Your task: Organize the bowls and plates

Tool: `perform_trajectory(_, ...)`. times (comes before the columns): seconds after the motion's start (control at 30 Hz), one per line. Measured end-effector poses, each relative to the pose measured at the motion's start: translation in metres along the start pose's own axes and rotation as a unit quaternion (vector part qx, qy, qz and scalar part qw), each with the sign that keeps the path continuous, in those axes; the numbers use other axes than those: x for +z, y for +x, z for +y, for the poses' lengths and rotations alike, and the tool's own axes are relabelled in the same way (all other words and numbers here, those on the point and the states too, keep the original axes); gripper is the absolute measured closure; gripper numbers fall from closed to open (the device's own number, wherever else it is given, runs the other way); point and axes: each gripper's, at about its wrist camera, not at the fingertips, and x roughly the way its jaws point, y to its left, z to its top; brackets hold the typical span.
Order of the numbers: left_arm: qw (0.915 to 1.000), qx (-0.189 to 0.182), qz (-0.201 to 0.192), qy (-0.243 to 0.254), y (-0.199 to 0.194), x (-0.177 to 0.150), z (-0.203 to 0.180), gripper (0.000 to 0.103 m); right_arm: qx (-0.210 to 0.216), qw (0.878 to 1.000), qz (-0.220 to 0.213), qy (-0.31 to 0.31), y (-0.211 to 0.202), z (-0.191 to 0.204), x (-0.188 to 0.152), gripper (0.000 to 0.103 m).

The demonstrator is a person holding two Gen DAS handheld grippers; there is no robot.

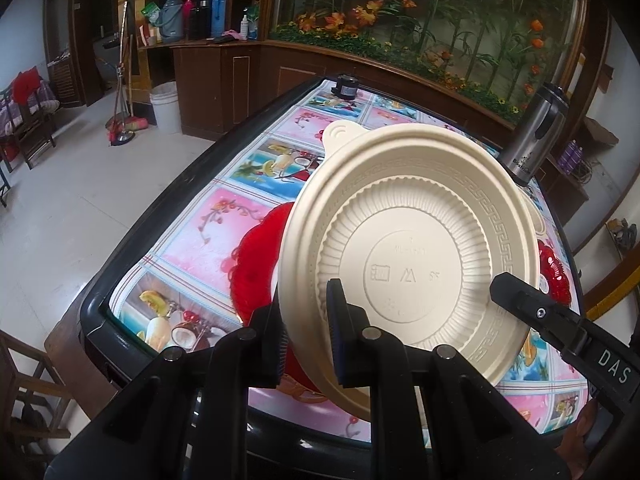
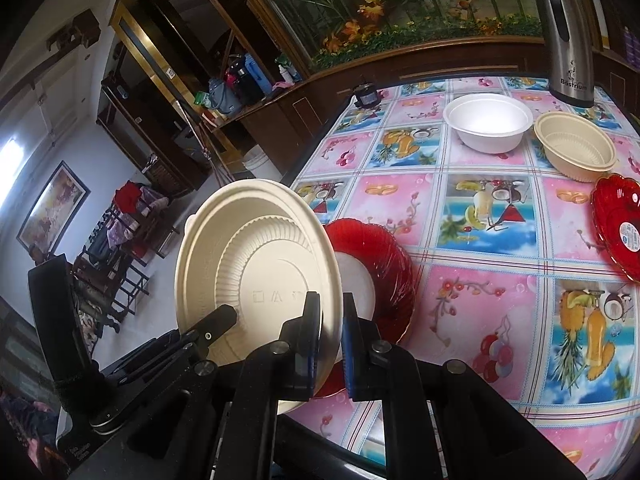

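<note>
The steel flask [image 2: 566, 32] at the upper right of the right wrist view reads "Bastrium"; the other tool's arm at the lower right of the left wrist view carries "DAS". A small white sticker sits on the red dish [image 2: 620, 226] at the right edge, too small to read. The cream plate [image 1: 408, 256] is held tilted, underside toward the cameras, its moulded marks faint. The left tool [image 1: 308, 336] pinches its lower rim, and the right tool [image 2: 332, 344] is pressed onto the rim as well. Behind it lies a red plate [image 2: 384, 268] on the surface [image 2: 480, 312], covered in a fruit-and-flower print. Only the right wrist view shows the white bowl [image 2: 488, 126] and cream bowl [image 2: 576, 150] at upper right. The left wrist view shows a white bucket [image 1: 166, 106] on the tiled floor.
</note>
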Motion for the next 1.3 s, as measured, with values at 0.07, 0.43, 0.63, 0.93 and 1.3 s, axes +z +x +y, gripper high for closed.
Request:
perform_trajectory(0.07, 1.0, 0.002, -0.001, 0.0, 0.0, -0.001, 0.002, 0.088, 0.001, 1.0, 0.001, -0.001, 0.001, 0.002, -0.002, 0.094)
perform_trajectory(0.43, 0.9999, 0.006, 0.014, -0.001, 0.01, -0.007, 0.006, 0.088, -0.001, 1.0, 0.014, 0.006, 0.013, -0.002, -0.008, 0.093)
perform_trajectory(0.63, 0.9999, 0.008, 0.005, -0.004, 0.006, 0.006, 0.008, 0.088, -0.002, 1.0, 0.012, 0.004, 0.016, 0.002, -0.002, 0.093)
perform_trajectory(0.93, 0.9995, 0.012, 0.025, -0.016, 0.023, 0.011, 0.017, 0.088, 0.009, 1.0, 0.017, 0.005, 0.026, 0.006, 0.014, 0.093)
perform_trajectory(1.3, 0.9985, 0.02, 0.047, -0.017, 0.037, 0.005, 0.012, 0.088, 0.012, 0.999, 0.044, 0.017, 0.048, -0.01, 0.008, 0.093)
